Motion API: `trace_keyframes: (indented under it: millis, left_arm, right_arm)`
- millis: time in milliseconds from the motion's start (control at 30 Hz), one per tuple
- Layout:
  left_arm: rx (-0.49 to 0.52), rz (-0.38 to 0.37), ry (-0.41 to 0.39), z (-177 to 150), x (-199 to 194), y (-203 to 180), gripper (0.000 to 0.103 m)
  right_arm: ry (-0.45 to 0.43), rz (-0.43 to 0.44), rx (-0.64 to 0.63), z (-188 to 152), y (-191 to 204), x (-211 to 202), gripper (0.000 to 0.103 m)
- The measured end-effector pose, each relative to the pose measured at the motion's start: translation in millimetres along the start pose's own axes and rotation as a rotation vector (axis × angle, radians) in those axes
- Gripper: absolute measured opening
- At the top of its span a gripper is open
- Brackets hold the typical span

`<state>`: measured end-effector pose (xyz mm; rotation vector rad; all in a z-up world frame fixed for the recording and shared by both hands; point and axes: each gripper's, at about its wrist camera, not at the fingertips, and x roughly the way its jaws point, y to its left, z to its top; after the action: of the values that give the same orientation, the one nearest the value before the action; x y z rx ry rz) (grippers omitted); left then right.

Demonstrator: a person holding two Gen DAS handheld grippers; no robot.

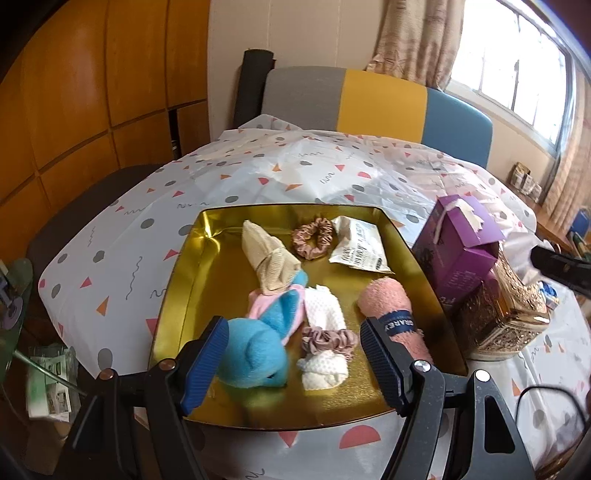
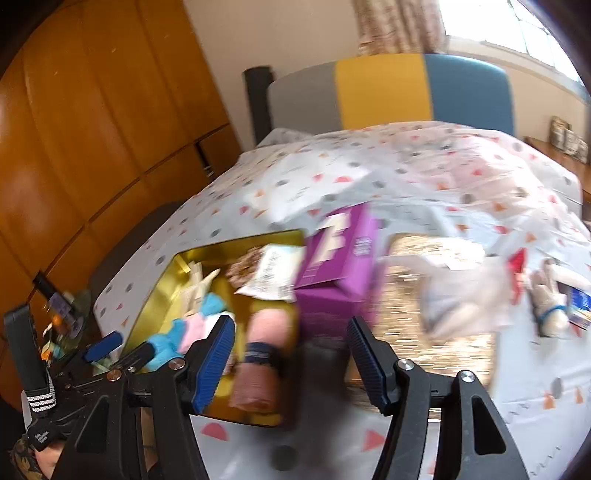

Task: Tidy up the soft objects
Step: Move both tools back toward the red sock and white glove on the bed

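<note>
Both the left gripper point(image 1: 291, 363) and right gripper point(image 2: 291, 363) gape, holding nothing — the right could clip the purple box point(image 2: 332, 269) just ahead, toppling it into the gold tray point(image 1: 177, 295).

Both wrist views over gold tray point(image 1: 177, 295)

Home interior, living or dining area. Table under plastic cloth point(image 1: 229, 173) printed with triangles and dots. Upholstered chair back point(image 1: 376, 99) in grey, yellow, blue panels behind table. Orange wood-panelled cabinets point(image 1: 92, 92) along left wall. Patterned curtain point(image 1: 413, 33) beside barred window point(image 1: 517, 70). Purple tissue box point(image 1: 458, 251) on table.
</note>
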<state>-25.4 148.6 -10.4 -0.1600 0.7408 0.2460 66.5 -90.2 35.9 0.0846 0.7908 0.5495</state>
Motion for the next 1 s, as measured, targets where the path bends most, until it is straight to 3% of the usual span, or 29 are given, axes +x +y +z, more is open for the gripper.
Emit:
trace_keyframes:
  millis: [267,500,767,900,1000]
  left_arm:
    - [0.058,-0.021,0.001,0,-3,-23,0.074]
    - [0.139,-0.060,-0.024,7,-12,-54,0.078]
    - [0.259,-0.194,-0.101,39,-34,-112,0.078]
    - [0.341,-0.281,-0.115,56,-39,-155,0.077]
    - [0.378,-0.361,-0.089,70,-38,-192,0.075]
  right_arm:
    - [-0.060,-0.162,0.139,3,-86,-37,0.064]
    - [-0.055,-0.329,0.233,-1,-163,-51,0.064]
    - [-0.012,-0.546,0.369,-21,-265,-52,0.064]
    - [0.020,-0.616,0.525,-42,-300,-57,0.064]
    - [0.014,-0.620,0.604,-49,-313,-64,0.064]
